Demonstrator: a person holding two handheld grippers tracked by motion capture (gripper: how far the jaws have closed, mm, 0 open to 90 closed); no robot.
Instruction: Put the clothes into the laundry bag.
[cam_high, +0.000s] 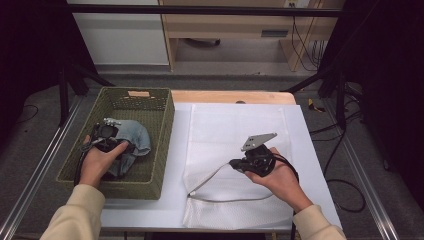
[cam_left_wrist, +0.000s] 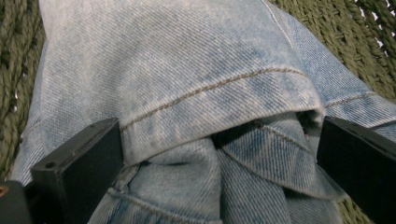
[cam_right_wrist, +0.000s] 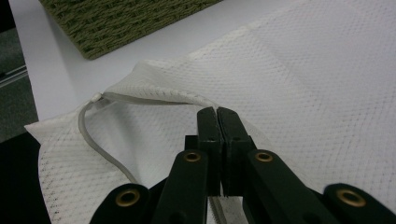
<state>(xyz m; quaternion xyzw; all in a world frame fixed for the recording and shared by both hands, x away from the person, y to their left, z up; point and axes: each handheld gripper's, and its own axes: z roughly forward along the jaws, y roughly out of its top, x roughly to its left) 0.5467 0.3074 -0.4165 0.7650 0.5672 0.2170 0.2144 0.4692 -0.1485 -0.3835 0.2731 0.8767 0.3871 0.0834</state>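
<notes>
Left gripper (cam_left_wrist: 219, 154) is apart, straddling the folded jeans (cam_left_wrist: 187, 93) in the basket (cam_high: 160, 150). Right gripper (cam_right_wrist: 217, 114) is clamped on the mesh bag's (cam_right_wrist: 303, 79) open rim on the tabletop (cam_high: 175, 200), to the right of the basket.

Lab-style recording bay; black frame rails (cam_high: 200, 10); loose floor cables (cam_high: 345, 185); wooden bench (cam_high: 225, 25).

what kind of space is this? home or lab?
Likely a lab recording station: black metal frame rails around a white table, loose cables on the grey floor, and a staged woven green basket.
</notes>
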